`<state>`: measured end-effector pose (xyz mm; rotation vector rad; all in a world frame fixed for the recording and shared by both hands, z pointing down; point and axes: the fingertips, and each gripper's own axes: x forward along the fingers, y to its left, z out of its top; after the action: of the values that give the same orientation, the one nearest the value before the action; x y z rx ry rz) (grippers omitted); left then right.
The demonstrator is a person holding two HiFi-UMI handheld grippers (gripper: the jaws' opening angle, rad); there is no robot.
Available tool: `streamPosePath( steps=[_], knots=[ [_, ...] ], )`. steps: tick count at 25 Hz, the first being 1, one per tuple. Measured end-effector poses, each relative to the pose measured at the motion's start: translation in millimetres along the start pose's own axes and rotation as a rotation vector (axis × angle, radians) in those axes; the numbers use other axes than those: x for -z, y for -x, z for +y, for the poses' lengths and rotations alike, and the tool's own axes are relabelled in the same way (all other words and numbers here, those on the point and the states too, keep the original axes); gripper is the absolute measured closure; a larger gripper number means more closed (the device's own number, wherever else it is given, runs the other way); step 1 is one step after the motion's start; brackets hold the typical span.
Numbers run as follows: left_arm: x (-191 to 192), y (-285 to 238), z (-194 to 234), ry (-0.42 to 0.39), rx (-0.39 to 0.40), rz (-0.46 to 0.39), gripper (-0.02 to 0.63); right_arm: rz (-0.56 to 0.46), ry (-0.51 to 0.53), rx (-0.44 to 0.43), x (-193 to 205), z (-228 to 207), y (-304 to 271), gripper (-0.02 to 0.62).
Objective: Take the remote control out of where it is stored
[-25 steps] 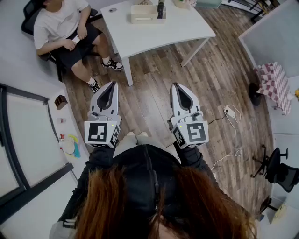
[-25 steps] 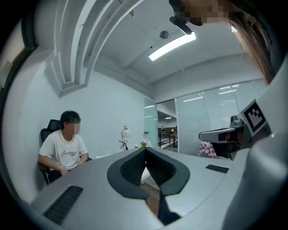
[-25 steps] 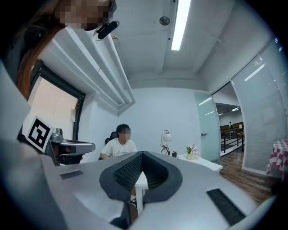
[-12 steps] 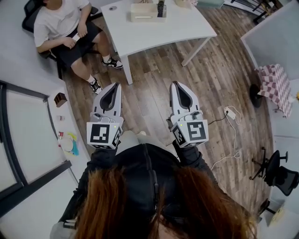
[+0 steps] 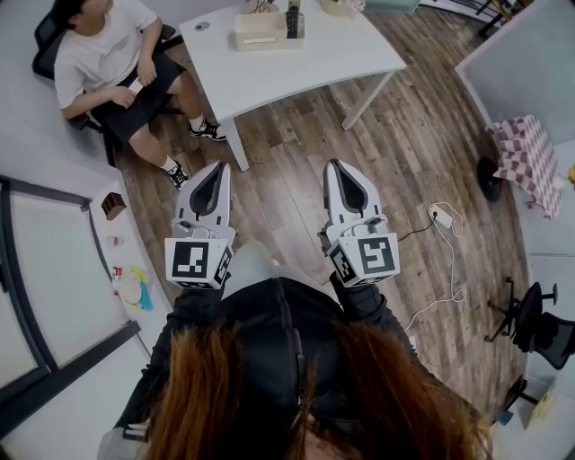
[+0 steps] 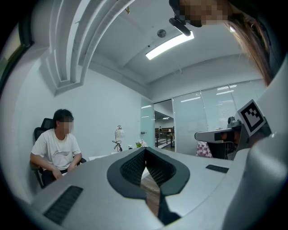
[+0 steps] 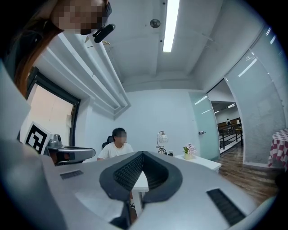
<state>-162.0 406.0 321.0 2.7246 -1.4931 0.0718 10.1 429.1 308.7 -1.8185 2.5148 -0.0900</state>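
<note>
On the white table (image 5: 305,63) across the room, the remote control (image 5: 292,20) seems to sit in a beige box (image 5: 259,29), well ahead, slightly nearer the right gripper (image 5: 339,167) than the left gripper (image 5: 218,168). Both pairs of jaws are together, empty.

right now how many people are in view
2. A seated person in a chair beside the white table, top left; the camera wearer at the bottom of the head view. More may be hidden.
</note>
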Motion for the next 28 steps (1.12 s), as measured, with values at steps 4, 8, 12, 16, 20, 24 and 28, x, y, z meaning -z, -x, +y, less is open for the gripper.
streamPosePath(
  steps=[4,8,12,16,20,24,28],
  knots=[
    [0.0,-10.6,-1.9,-0.003,0.003,-0.006,0.597,0.027,-0.019,0.004,7.3,-9.7,-6.2,0.581],
    [0.8,-26.6,0.2,-0.002,0.005,-0.01,0.597,0.042,-0.027,0.004,11.0,-19.9,-15.3,0.581],
    [3.7,-50.0,5.8,-0.001,0.013,-0.009,0.597,0.05,-0.027,0.013,14.0,-33.6,-30.7,0.581],
    [5.7,-77.2,13.2,0.006,0.025,-0.008,0.597,0.068,-0.031,0.027,17.6,-49.0,-52.4,0.581],
    [3.7,-110.5,26.9,0.013,0.042,0.0,0.597,0.078,-0.034,0.031,16.9,-61.6,-83.3,0.581],
    [-2.1,-145.1,41.2,0.011,0.063,0.001,0.597,0.079,-0.041,0.037,12.6,-74.1,-117.0,0.581],
    [-9.3,-176.0,55.4,0.013,0.087,-0.015,0.597,0.074,-0.029,0.027,4.0,-79.0,-150.5,0.58]
  ],
)
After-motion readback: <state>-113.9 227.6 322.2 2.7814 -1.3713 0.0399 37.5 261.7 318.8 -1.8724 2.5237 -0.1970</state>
